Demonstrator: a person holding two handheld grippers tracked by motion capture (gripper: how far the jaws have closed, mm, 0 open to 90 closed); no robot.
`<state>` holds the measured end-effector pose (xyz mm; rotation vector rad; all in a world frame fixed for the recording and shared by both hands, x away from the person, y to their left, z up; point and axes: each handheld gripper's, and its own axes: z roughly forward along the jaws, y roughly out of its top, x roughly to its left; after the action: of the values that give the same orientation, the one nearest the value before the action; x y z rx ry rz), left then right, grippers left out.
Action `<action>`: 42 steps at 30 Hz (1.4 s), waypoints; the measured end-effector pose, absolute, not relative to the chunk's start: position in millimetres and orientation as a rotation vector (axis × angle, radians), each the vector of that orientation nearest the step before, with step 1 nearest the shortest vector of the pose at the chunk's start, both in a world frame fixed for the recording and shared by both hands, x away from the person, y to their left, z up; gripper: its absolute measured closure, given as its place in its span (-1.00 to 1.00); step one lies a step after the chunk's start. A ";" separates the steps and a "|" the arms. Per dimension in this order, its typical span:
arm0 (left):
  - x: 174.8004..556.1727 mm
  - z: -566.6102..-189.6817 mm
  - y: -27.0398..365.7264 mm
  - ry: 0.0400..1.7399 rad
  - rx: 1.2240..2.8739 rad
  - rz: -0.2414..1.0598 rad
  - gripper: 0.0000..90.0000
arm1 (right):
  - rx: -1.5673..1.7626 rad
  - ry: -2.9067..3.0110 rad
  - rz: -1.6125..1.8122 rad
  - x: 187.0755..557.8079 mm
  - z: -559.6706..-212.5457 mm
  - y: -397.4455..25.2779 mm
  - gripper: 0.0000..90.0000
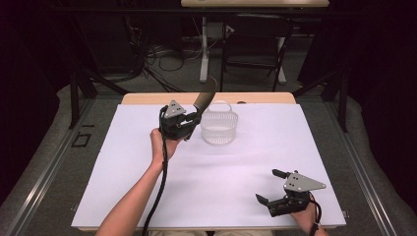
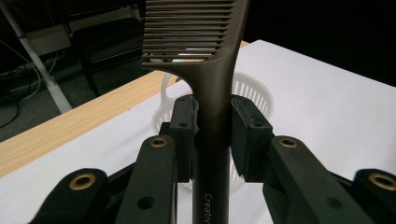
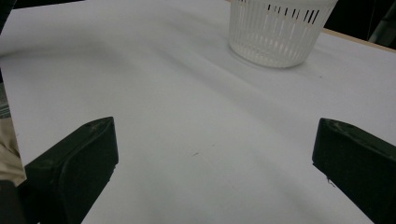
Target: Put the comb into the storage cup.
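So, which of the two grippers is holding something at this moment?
The left gripper, beside the white basket: its jaws are shut on the dark comb. The right gripper rests near the table's front edge, jaws open, with nothing between them.

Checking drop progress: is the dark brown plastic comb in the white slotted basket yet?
Out. The left gripper holds the dark brown plastic comb above the white slotted basket.

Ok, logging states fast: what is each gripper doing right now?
Left gripper: shut on the comb.
Right gripper: open, holding nothing.
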<state>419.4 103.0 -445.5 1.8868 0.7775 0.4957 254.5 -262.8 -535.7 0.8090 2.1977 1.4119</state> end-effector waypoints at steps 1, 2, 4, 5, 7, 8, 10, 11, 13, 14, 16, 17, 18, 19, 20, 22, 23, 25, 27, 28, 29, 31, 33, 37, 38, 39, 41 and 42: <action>419.8 -445.2 102.9 0.779 1.885 0.493 0.60 | 0.808 2.197 1.410 254.7 -535.7 -262.9 -1.00; 420.1 -445.0 102.7 0.779 1.884 0.495 0.60 | 0.805 2.197 1.409 255.0 -535.9 -263.0 -1.00; 420.9 -444.6 102.4 0.780 1.884 0.498 0.60 | 0.806 2.197 1.411 255.0 -535.8 -262.9 -1.00; 421.3 -444.5 102.1 0.781 1.882 0.498 0.60 | 0.804 2.196 1.411 255.1 -535.8 -263.0 -1.00; 422.0 -444.8 101.5 0.779 1.882 0.499 0.60 | 0.804 2.198 1.410 255.5 -536.2 -262.7 -1.00; 422.5 -444.9 101.2 0.778 1.883 0.501 0.60 | 0.805 2.199 1.410 255.4 -536.2 -262.7 -1.00; 423.6 -444.8 101.2 0.781 1.877 0.499 0.60 | 0.805 2.198 1.408 255.2 -535.9 -262.7 -1.00; 424.1 -444.3 100.9 0.781 1.875 0.503 0.60 | 0.803 2.196 1.410 255.3 -535.9 -262.9 -1.00; 425.0 -443.9 100.6 0.782 1.871 0.504 0.60 | 0.808 2.197 1.411 255.5 -536.1 -263.1 -1.00; 425.4 -443.6 100.5 0.782 1.868 0.503 0.60 | 0.810 2.196 1.412 255.6 -536.2 -263.0 -1.00; 426.5 -442.3 99.2 0.782 1.866 0.506 0.60 | 0.807 2.194 1.410 255.5 -535.9 -263.1 -1.00; 426.8 -442.0 98.6 0.779 1.863 0.509 0.60 | 0.806 2.194 1.412 255.5 -535.9 -263.0 -1.00; 427.0 -441.7 98.0 0.778 1.862 0.510 0.60 | 0.806 2.194 1.410 255.5 -535.9 -263.0 -1.00; 427.4 -441.7 97.5 0.776 1.863 0.514 0.60 | 0.807 2.196 1.413 255.6 -536.0 -263.0 -1.00; 427.8 -441.7 97.0 0.776 1.860 0.516 0.60 | 0.810 2.196 1.413 255.5 -536.0 -263.0 -1.00; 428.9 -441.9 96.1 0.779 1.854 0.517 0.60 | 0.807 2.195 1.410 255.2 -535.7 -263.1 -1.00; 429.5 -441.8 95.7 0.778 1.854 0.517 0.60 | 0.805 2.194 1.410 255.2 -535.6 -263.3 -1.00; 430.1 -441.5 94.8 0.778 1.851 0.521 0.60 | 0.810 2.197 1.411 255.4 -535.8 -263.4 -1.00; 430.6 -440.9 94.0 0.777 1.844 0.522 0.60 | 0.810 2.197 1.411 255.5 -536.0 -263.4 -1.00; 430.6 -440.3 93.9 0.776 1.843 0.525 0.60 | 0.810 2.197 1.411 255.5 -535.9 -263.4 -1.00; 430.7 -440.0 93.6 0.776 1.841 0.528 0.60 | 0.809 2.197 1.411 255.5 -535.9 -263.3 -1.00; 431.3 -439.9 93.0 0.777 1.833 0.529 0.60 | 0.810 2.197 1.411 255.5 -535.9 -263.5 -1.00; 432.1 -439.8 92.6 0.779 1.831 0.532 0.60 | 0.812 2.196 1.413 255.4 -535.9 -263.6 -1.00; 432.8 -437.8 91.4 0.776 1.827 0.533 0.60 | 0.811 2.193 1.412 255.2 -535.5 -263.7 -1.00; 432.9 -437.1 91.2 0.776 1.823 0.536 0.60 | 0.812 2.196 1.411 255.2 -535.4 -263.6 -1.00; 433.1 -436.1 91.0 0.775 1.823 0.540 0.60 | 0.813 2.196 1.409 255.2 -535.5 -263.3 -1.00; 434.4 -434.5 90.5 0.774 1.817 0.543 0.60 | 0.812 2.195 1.411 255.2 -535.4 -263.3 -1.00; 434.8 -434.0 90.2 0.777 1.811 0.543 0.60 | 0.813 2.196 1.411 255.2 -535.5 -263.3 -1.00</action>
<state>434.8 90.2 -434.0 1.8113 0.7770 0.5428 255.2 -263.3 -535.5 0.8125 2.1955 1.4107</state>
